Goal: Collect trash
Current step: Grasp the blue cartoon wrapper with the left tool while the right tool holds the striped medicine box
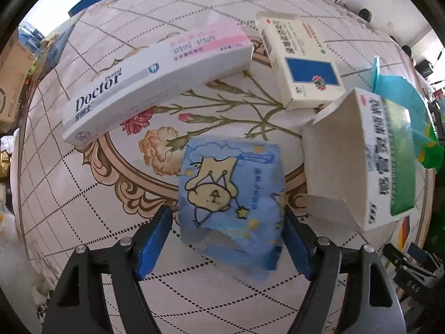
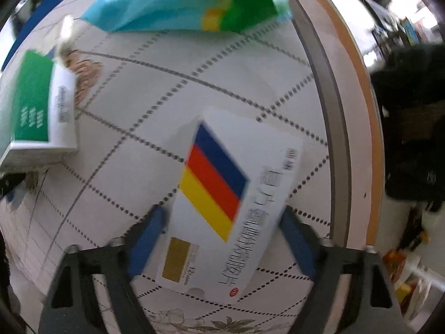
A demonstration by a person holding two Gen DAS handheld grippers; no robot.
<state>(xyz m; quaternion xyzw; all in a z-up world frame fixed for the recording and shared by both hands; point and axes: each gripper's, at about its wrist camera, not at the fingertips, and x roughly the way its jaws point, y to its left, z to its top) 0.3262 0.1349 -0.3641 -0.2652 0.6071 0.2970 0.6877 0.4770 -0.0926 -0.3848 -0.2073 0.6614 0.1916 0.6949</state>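
Note:
A blue tissue packet (image 1: pixel 230 194) with a cartoon bear lies on the patterned tablecloth (image 1: pixel 83 181), between the fingers of my left gripper (image 1: pixel 228 217). Its right pad is at the packet's edge; a thin strip of cloth shows by the left pad, so the jaws stand open around it. In the right wrist view a white tablet box (image 2: pixel 222 203) with blue, red and yellow stripes lies slantwise between the fingers of my right gripper (image 2: pixel 222 222). Both pads are close to its sides with small gaps, jaws open. Both grippers point straight down.
A long white Doctor toothpaste box (image 1: pixel 155 83), a cream box with a blue panel (image 1: pixel 303 64) and an opened white-and-green box (image 1: pixel 361 161) lie beyond the packet. A blue-green wrapper (image 2: pixel 194 2) lies further back. The table's edge (image 2: pixel 353 111) runs close on the right of the striped box.

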